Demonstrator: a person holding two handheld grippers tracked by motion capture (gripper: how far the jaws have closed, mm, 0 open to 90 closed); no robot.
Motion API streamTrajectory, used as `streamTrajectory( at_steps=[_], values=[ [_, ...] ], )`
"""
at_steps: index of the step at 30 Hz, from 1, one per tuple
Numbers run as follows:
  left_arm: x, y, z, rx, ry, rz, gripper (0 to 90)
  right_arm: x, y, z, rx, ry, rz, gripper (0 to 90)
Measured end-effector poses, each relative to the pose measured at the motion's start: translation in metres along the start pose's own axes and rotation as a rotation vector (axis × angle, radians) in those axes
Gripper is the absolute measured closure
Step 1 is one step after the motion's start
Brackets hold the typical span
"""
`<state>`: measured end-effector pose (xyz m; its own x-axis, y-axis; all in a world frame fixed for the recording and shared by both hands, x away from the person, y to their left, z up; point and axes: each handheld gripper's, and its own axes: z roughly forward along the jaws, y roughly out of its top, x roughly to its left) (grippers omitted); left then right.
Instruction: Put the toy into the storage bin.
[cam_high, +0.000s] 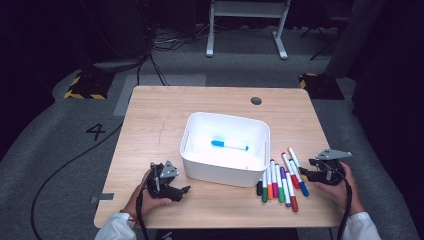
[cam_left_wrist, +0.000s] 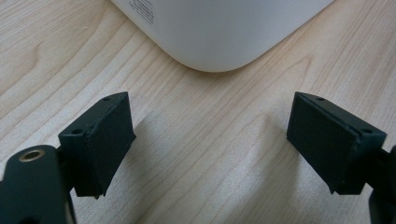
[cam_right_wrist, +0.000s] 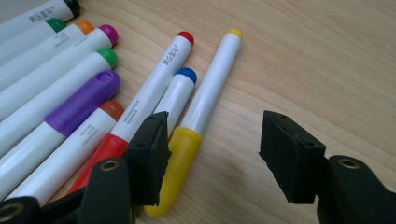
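1. My right gripper (cam_right_wrist: 212, 156) sits low over the worktop (cam_high: 150, 130) at the right end of the row of markers (cam_high: 280, 182), pointing at them from the right.
2. Right jaws: spread, nothing pinched. No pad presses on anything.
3. Target is the yellow marker (cam_right_wrist: 198, 126), outermost pen in the row on my side. It lies flat on the wood, cap end towards me, small yellow tip far end.
4. Relative to the jaws: in the right gripper view the yellow cap is just beside the inner face of the left jaw, partly tucked under it. Whether they touch, I can't tell. The right jaw stands well clear of it, bare wood between. So the marker is inside the gap but hard against one side, not centred.
5. Next pens over: the blue marker (cam_right_wrist: 175, 100) touching the yellow one, then the red marker (cam_right_wrist: 154, 86), whose red cap runs behind the left jaw, outside the gap. The purple marker (cam_right_wrist: 79, 105) and the rest fan out further left.
6. My left gripper (cam_left_wrist: 210, 140) is parked on the worktop at the near left corner of the white bin (cam_high: 197, 167). Jaws spread wide, only wood between them; the bin's rounded corner is ahead of the tips, not touching.
7. Inside the bin: one blue-capped marker (cam_high: 229, 145) lying flat on the floor of it.
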<state>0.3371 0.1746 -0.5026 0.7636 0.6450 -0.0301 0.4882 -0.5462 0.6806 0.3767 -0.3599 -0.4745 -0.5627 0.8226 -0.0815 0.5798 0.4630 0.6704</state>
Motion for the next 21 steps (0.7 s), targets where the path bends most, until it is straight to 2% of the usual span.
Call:
streamTrajectory(
  at_steps=[5,10,13,21],
  values=[
    [0.0,0.0,0.0,0.0,0.0,0.0,14.8,-0.003,-0.005,0.005,0.027,-0.013,0.02,46.6],
    [0.0,0.0,0.0,0.0,0.0,0.0,14.8,-0.014,-0.013,0.005,0.023,-0.01,0.085,63.2],
    [0.0,0.0,0.0,0.0,0.0,0.0,14.8,-0.018,-0.015,0.004,0.018,-0.01,0.108,72.1],
    [0.0,0.0,0.0,0.0,0.0,0.0,14.8,-0.023,-0.017,0.004,-0.009,-0.017,0.134,74.9]
  ],
)
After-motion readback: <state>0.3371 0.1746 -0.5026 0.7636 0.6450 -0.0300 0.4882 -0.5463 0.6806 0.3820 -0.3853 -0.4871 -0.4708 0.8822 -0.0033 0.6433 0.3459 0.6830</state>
